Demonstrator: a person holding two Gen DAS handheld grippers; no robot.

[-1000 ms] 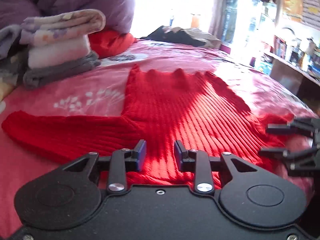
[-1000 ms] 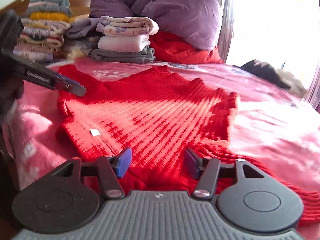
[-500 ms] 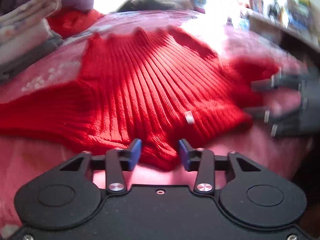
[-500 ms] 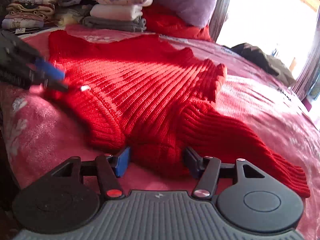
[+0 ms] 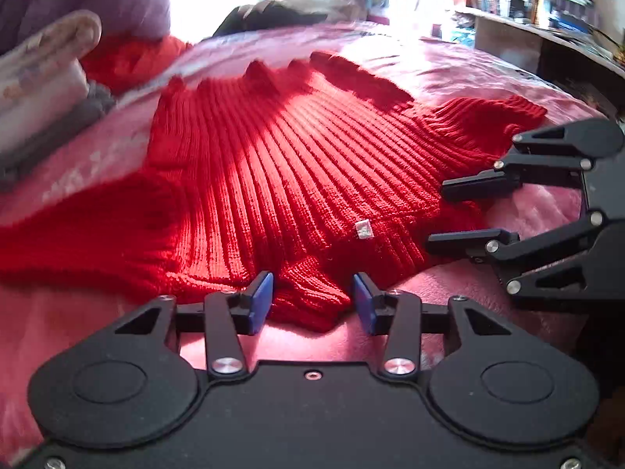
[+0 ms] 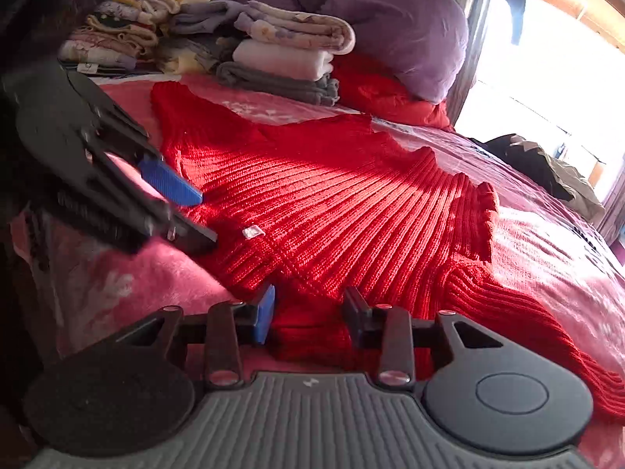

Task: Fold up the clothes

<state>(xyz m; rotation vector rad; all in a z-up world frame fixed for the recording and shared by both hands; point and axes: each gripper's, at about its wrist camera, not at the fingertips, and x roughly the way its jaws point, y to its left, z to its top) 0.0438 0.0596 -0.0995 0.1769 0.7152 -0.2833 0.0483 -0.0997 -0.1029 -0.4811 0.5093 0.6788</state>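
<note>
Now spread flat on the pink bed (image 5: pixel 461 74): red ribbed sweater (image 5: pixel 281 164), back side up to judge by the small tag (image 5: pixel 362 230), collar end at the near edge of the bed, hem toward the far side where the purple duvet (image 6: pixel 394 19) and stacked folded laundry (image 6: pixel 281 58) sit. Long axis running from near edge to far side, sleeves trailing out toward the two side edges.

Left gripper (image 5: pixel 312 301) parked right at the near edge, over the bunched knit beside the collar; blue fingers (image 5: pixel 261 301) partly open, a ridge of knit lying between them, pads not visibly pressing on it. Not yet a grip, by the look of it.

Right gripper (image 6: pixel 308 312) just beside, along the same near edge, over the other shoulder; jaws closing at this moment, a fold of knit between the fingers (image 6: pixel 265 314). Whether the pads already bite, impossible to tell for sure; a sliver of gap seems to remain.

Both hands about equally near their own shoulder, neither needing to reach across. Likely next: pinch both shoulders, then lift and carry away from the near edge along the long axis toward the hem. Worth watching: loose knit slipping from a shallow pinch.
</note>
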